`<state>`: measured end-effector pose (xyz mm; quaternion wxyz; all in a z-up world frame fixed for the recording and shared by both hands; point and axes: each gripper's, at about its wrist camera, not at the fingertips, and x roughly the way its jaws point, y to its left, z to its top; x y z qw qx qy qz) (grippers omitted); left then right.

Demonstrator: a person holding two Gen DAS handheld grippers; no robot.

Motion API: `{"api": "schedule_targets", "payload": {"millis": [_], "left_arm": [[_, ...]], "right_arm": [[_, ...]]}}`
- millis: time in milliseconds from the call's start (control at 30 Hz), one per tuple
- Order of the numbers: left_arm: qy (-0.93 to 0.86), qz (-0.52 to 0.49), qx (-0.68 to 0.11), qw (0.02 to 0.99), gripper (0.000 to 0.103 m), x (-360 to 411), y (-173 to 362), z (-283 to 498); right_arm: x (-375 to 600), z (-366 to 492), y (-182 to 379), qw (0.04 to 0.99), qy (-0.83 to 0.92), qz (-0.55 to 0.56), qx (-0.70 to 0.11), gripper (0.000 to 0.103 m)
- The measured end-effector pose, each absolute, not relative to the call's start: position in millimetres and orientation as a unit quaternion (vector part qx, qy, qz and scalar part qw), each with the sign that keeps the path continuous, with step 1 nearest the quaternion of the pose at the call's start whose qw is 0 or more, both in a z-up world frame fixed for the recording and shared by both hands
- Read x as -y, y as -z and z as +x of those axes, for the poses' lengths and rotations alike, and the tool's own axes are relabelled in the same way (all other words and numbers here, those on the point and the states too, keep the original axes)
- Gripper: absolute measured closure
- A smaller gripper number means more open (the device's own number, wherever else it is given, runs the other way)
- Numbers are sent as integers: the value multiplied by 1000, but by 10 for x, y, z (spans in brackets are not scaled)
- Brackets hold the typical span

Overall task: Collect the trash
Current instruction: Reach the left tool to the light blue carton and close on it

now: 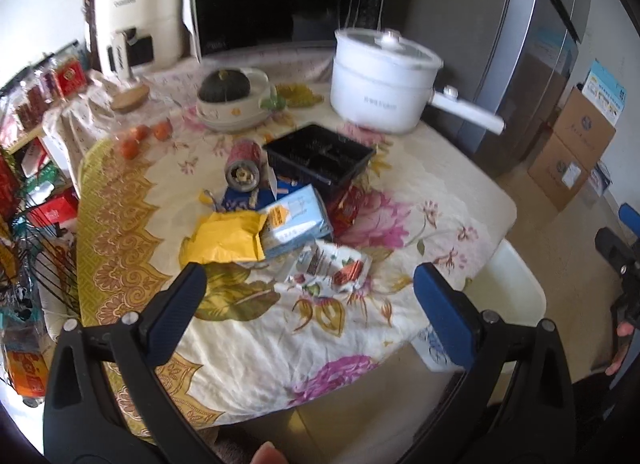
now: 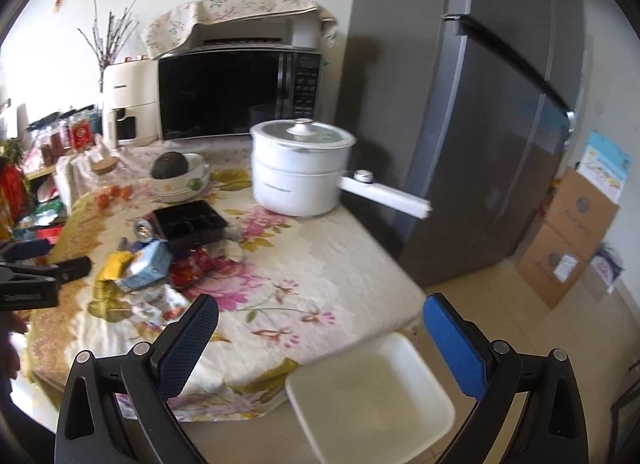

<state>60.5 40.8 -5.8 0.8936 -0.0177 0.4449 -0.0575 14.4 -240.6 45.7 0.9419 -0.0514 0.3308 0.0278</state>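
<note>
A pile of trash lies mid-table on the floral cloth: a yellow bag (image 1: 228,238), a light blue carton (image 1: 298,220), a white printed wrapper (image 1: 330,264), a red wrapper (image 1: 347,206), a tipped can (image 1: 243,164) and a black plastic tray (image 1: 320,154). The same pile shows in the right wrist view, with the carton (image 2: 150,266) and black tray (image 2: 190,222). A white bin (image 2: 368,392) stands beside the table's near corner, also in the left wrist view (image 1: 516,288). My left gripper (image 1: 310,300) is open, just short of the wrapper. My right gripper (image 2: 320,340) is open above the bin's edge.
A white electric pot (image 1: 380,80) with a long handle, a bowl holding a squash (image 1: 232,98), small oranges (image 1: 146,138), a microwave (image 1: 280,0) and an air fryer (image 1: 136,16) stand at the back. A grey fridge (image 2: 480,124) and cardboard boxes (image 2: 568,240) are at the right.
</note>
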Motion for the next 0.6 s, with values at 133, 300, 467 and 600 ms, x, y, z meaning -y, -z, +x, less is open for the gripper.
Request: {"api": "schedule_targets", "payload": {"millis": [133, 300, 467, 600], "left_arm": [[79, -31, -479, 874, 1, -501, 187, 844], [118, 27, -492, 862, 1, -505, 404, 1168], [164, 119, -504, 839, 4, -383, 631, 1455], [213, 182, -506, 816, 5, -215, 783, 1634]], "right_arm": [[2371, 454, -458, 929, -55, -39, -365, 0], [2411, 785, -182, 918, -52, -15, -393, 0], [2490, 966, 175, 897, -56, -2, -439, 0], [2489, 1050, 249, 890, -60, -4, -451, 0]]}}
